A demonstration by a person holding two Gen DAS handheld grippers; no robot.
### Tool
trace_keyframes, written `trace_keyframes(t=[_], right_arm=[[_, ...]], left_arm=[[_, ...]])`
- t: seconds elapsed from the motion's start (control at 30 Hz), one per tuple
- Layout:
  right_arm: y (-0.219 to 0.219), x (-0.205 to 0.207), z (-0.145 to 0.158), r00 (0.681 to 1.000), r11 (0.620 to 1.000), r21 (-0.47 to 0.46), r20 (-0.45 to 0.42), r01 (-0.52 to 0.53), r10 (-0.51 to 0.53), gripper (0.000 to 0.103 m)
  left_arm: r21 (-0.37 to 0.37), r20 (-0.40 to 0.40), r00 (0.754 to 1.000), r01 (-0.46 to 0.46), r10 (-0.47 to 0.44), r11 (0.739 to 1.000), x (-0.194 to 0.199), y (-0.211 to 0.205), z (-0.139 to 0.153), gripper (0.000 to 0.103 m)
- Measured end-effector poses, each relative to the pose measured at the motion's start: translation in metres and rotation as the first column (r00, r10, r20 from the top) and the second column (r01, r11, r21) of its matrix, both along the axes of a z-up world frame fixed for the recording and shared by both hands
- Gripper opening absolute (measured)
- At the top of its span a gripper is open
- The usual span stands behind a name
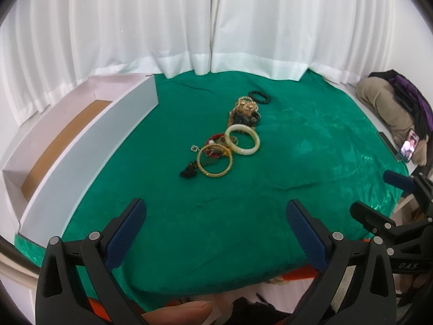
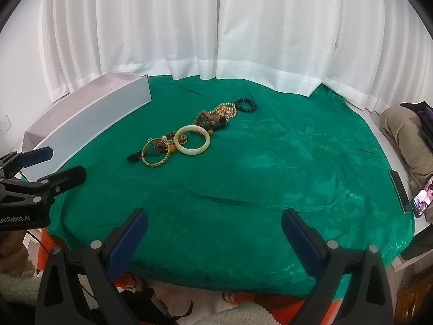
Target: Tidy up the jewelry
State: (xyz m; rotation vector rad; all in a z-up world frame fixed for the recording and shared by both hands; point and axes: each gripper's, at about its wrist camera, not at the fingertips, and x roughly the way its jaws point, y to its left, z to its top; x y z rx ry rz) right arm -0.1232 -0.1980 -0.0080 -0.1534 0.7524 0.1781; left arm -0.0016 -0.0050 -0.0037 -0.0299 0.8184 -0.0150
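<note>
A row of jewelry lies on the green cloth: a gold bangle, a cream jade bangle, a tangle of gold chains and beads, and a black bead bracelet. A white open box stands at the left. My left gripper is open and empty near the front edge; it also shows in the right wrist view. My right gripper is open and empty; it also shows in the left wrist view.
White curtains hang behind the table. A phone with a lit screen and a pile of clothes lie at the right. A person's thumb is at the bottom.
</note>
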Motion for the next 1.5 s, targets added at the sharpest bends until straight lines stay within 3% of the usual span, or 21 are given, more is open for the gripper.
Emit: trace_keyframes(t=[1.5], right_arm=[[0.0016, -0.0002, -0.001, 1.0, 1.0, 0.005, -0.005, -0.004, 0.004, 0.101]], left_arm=[[0.001, -0.015, 1.0, -0.002, 0.002, 1.0, 0.0013, 0.0018, -0.0029, 0.102]])
